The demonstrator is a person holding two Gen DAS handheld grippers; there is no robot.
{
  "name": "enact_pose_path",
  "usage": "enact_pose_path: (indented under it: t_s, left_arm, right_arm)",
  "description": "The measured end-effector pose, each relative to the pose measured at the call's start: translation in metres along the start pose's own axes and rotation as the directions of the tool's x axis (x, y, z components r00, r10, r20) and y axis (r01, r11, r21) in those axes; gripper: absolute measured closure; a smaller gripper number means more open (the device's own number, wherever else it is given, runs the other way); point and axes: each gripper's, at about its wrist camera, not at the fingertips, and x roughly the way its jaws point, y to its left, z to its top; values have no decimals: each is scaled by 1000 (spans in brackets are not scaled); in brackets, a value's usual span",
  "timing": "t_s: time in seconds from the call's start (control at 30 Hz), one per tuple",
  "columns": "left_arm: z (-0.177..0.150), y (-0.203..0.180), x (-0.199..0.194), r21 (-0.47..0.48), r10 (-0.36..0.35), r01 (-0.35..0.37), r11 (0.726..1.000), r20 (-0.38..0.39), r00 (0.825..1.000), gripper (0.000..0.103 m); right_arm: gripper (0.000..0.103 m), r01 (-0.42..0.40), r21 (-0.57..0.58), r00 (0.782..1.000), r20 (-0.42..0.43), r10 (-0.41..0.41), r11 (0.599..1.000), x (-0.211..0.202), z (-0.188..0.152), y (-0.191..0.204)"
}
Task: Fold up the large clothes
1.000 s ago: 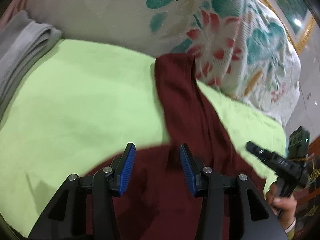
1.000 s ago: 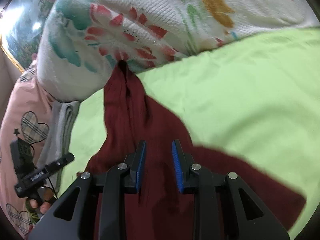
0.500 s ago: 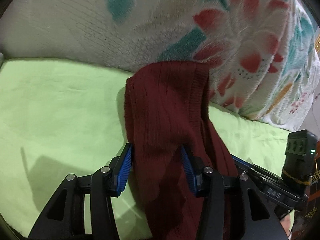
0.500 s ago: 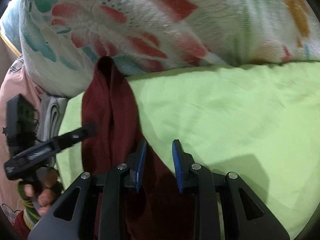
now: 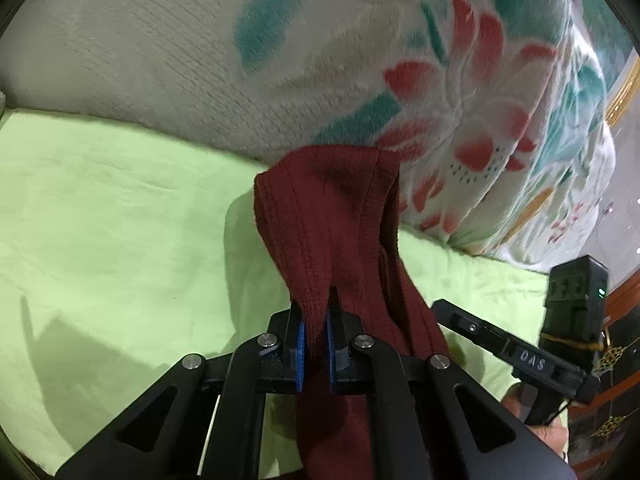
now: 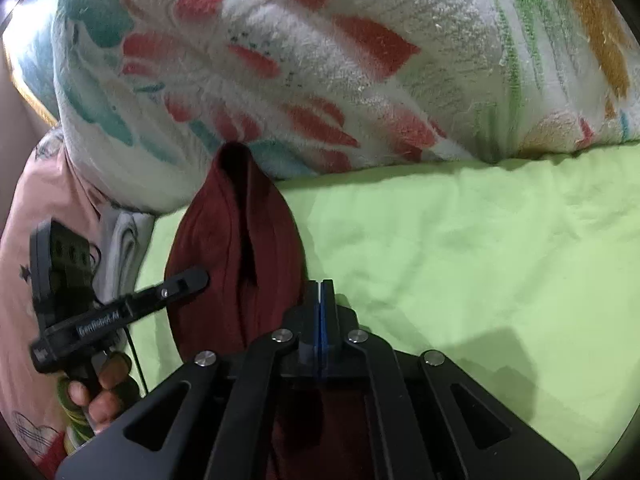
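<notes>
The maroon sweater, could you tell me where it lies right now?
The maroon sweater lies on the green sheet, its far end against the floral blanket, pinched by the left gripper.

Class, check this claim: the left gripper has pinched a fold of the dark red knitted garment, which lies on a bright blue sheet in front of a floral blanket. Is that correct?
Not quite. The sheet is light green, not blue, as the left wrist view shows. The rest holds: the left gripper pinches a fold of the dark red knitted garment, in front of the floral blanket.
</notes>
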Motion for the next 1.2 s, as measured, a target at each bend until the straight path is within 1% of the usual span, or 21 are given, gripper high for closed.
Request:
enact_pose_path:
  t_s: [0.03,0.07,0.1,0.17,0.2,0.23,0.27,0.3,0.37,0.43,0.53,0.6,0.7,0.77,0.83,0.87,0.9,0.93,1.0,1.1,1.2]
  left_arm:
    - [-2,0,-1,0,4,-4,1000,0,1000,96]
    - [-3,1,0,2,8,-8,1000,-5,1000,97]
    - [-5,2,0,4,14,-14,1000,-8,1000,97]
    - [-9,6,-4,4,16,-15,1000,-11,1000,97]
    - [-10,7,-4,-3,11,-11,1000,-17,1000,97]
    - [-11,6,-3,-5,7,-7,1000,-21,1000,97]
    - [-11,4,-3,-4,6,-6,1000,-25,1000,97]
    - [-11,1,-3,2,7,-7,1000,-25,1000,97]
    - [-11,-6,-10,26,-1,1,1000,-16,1000,97]
    - [-13,-17,-25,62,-25,25,998,3,1000,97]
    - [-22,-38,-57,134,-84,79,988,32,996,97]
    - [-36,-52,-79,189,-118,108,976,41,992,97]
    - [-75,-76,-115,304,-172,151,941,42,984,97]
    - [-111,-90,-135,379,-205,185,907,13,979,97]
    - [-147,-101,-147,436,-210,193,879,-9,978,97]
    - [-159,-105,-149,456,-206,191,869,-17,978,97]
    - [-182,-108,-152,489,-191,183,853,-35,981,97]
    - [-199,-111,-149,502,-179,181,846,-51,982,96]
    - [-227,-104,-149,494,-155,178,851,-88,984,96]
    - [-260,-89,-147,471,-111,165,867,-139,984,94]
    - [-280,-65,-154,406,-102,160,900,-161,982,89]
  right_arm:
    - [89,-25,12,1000,-2,25,1000,2,4,0]
    - [78,-35,18,999,5,35,999,3,5,-1]
    - [66,-18,13,1000,14,18,1000,7,7,1]
    - [58,-15,20,1000,0,15,1000,17,9,3]
    - [58,-35,41,999,-25,36,999,27,9,2]
    - [58,-47,46,998,-27,49,998,31,9,2]
    - [69,-57,35,998,-28,58,998,35,8,5]
    - [95,-43,20,999,-27,44,999,37,8,9]
    - [95,3,-2,1000,-13,-3,1000,31,6,16]
    - [95,12,-24,999,34,-11,1000,10,1,25]
    - [95,17,-43,994,107,-13,999,-39,-7,34]
    - [95,23,-64,990,139,-14,998,-74,-18,42]
    - [95,46,-107,986,164,-28,993,-124,-48,53]
    - [95,52,-116,986,166,-33,992,-150,-75,54]
    - [95,61,-114,987,155,-43,992,-165,-115,57]
    - [95,67,-111,988,148,-50,992,-172,-128,53]
    - [95,79,-111,988,141,-63,991,-177,-147,54]
    - [95,90,-114,989,131,-75,989,-180,-163,51]
    - [91,101,-97,993,73,-95,990,-177,-200,49]
    - [90,120,-65,993,-5,-121,991,-176,-242,40]
    - [88,122,-31,992,-8,-123,992,-186,-262,36]
